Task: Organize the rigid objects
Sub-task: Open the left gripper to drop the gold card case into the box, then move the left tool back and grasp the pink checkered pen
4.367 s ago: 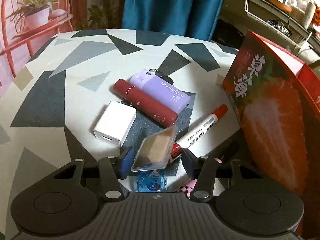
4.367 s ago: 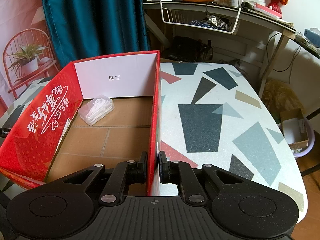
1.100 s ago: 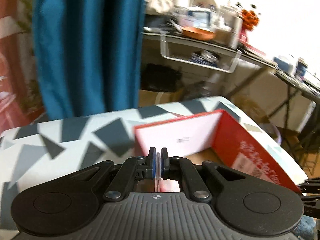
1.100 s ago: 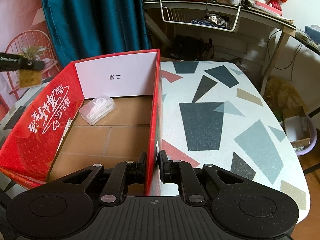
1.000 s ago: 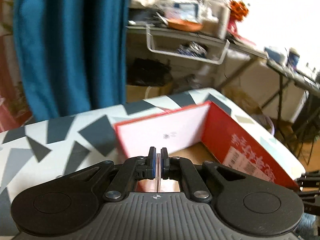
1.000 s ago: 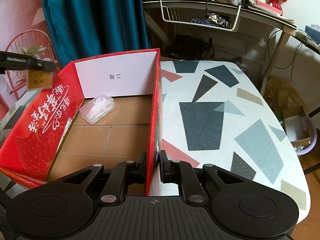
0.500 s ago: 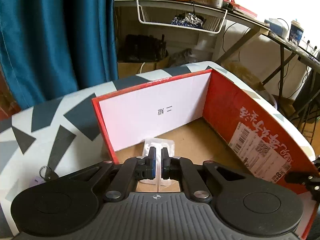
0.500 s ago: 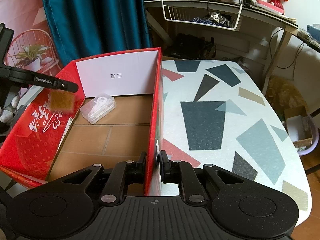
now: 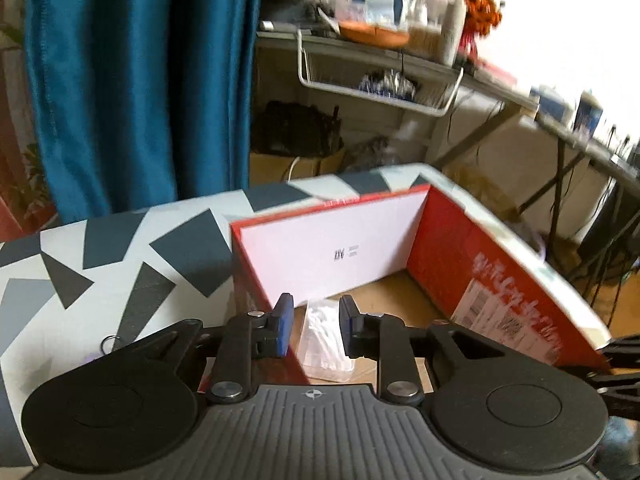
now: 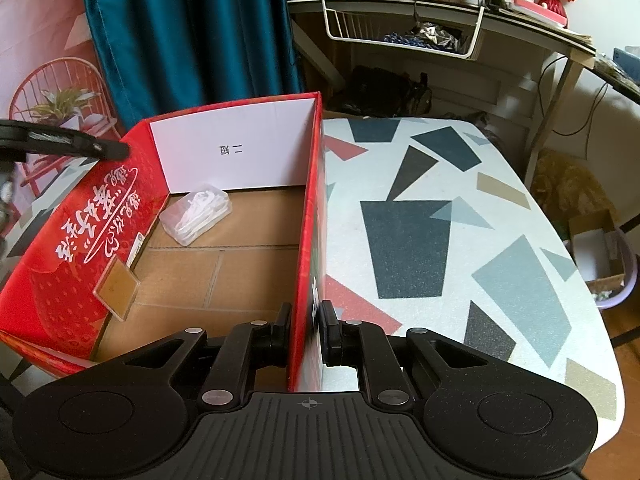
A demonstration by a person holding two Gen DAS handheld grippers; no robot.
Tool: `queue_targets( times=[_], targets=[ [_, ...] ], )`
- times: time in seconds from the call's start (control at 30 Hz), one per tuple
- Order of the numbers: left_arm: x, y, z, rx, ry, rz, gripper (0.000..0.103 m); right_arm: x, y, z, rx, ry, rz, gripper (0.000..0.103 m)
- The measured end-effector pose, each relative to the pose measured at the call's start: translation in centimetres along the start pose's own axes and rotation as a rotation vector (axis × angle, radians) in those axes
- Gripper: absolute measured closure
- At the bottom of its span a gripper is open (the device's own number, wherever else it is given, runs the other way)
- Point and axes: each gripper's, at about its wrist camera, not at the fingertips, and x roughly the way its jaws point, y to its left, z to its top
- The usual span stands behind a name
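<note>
Right tool (image 10: pixel 305 330) astride red box (image 10: pixel 80 240) wall, roomy cardboard floor beyond

Motion blur smears the cluttered far shelf (image 9: pixel 400 32) in the left wrist view, and the black left gripper (image 10: pixel 64 144) runs off the right wrist view's left edge.

Glossy red printed cardboard box (image 10: pixel 80 240) with matt brown corrugated floor and plain white paper-faced end wall, clear shiny plastic case (image 10: pixel 198 213), matt speckled table (image 10: pixel 460 220) top, matt black ribbed plastic right gripper (image 10: pixel 305 330), blue cloth curtain (image 10: pixel 192 32), white wire basket (image 10: pixel 400 28)
</note>
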Motion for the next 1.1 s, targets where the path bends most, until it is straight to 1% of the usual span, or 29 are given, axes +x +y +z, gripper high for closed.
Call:
queue_targets(
  times=[0.03, 0.07, 0.1, 0.17, 0.23, 0.3, 0.47, 0.53, 0.67, 0.77, 0.83, 0.93, 1.03, 1.1],
  targets=[
    [-0.8, 0.4, -0.1, -0.011, -0.015, 0.015, 0.068, 0.0, 0.0, 0.0, 0.000, 0.001, -0.001, 0.091],
    [-1.5, 0.7, -0.2, -0.020, -0.030, 0.030, 0.061, 0.1, 0.0, 0.0, 0.000, 0.002, -0.002, 0.091],
    [-2.3, 1.3, -0.4, -0.035, -0.047, 0.041, 0.060, 0.1, 0.0, 0.0, 0.001, 0.003, -0.003, 0.091],
    [-3.4, 2.3, -0.9, -0.064, -0.061, 0.056, 0.060, 0.2, 0.0, -0.1, 0.000, 0.004, -0.005, 0.091],
    [-4.2, 3.4, -1.7, -0.084, -0.064, 0.105, 0.060, 0.2, 0.0, -0.1, -0.001, 0.004, -0.006, 0.091],
    [-4.4, 4.2, -2.5, -0.105, -0.049, 0.147, 0.060, 0.3, 0.0, -0.1, -0.001, 0.005, -0.006, 0.091],
    [-4.2, 5.6, -5.5, -0.141, -0.001, 0.199, 0.060, 0.3, 0.1, -0.1, -0.009, 0.009, -0.010, 0.091],
    [-3.7, 5.5, -6.6, -0.137, 0.026, 0.205, 0.060, 0.3, 0.2, -0.1, -0.011, 0.011, -0.012, 0.091],
    [-2.4, 4.4, -8.8, -0.080, 0.077, 0.194, 0.060, 0.3, 0.2, -0.1, -0.016, 0.011, -0.016, 0.091],
    [-1.7, 3.7, -10.5, -0.028, 0.091, 0.182, 0.060, 0.4, 0.2, 0.0, -0.023, 0.012, -0.018, 0.091],
    [-1.2, 3.3, -11.5, -0.015, 0.094, 0.181, 0.060, 0.5, 0.4, 0.0, -0.036, 0.017, -0.023, 0.091],
    [-0.7, 3.0, -12.7, -0.032, 0.090, 0.202, 0.060, 0.6, 0.6, 0.2, -0.060, 0.026, -0.031, 0.091],
    [-0.6, 2.8, -13.6, -0.081, 0.074, 0.220, 0.061, 0.7, 0.8, 0.3, -0.083, 0.031, -0.038, 0.092],
    [-0.5, 2.6, -13.9, -0.090, 0.070, 0.237, 0.071, 0.8, 0.9, 0.3, -0.087, 0.030, -0.042, 0.092]
  ],
)
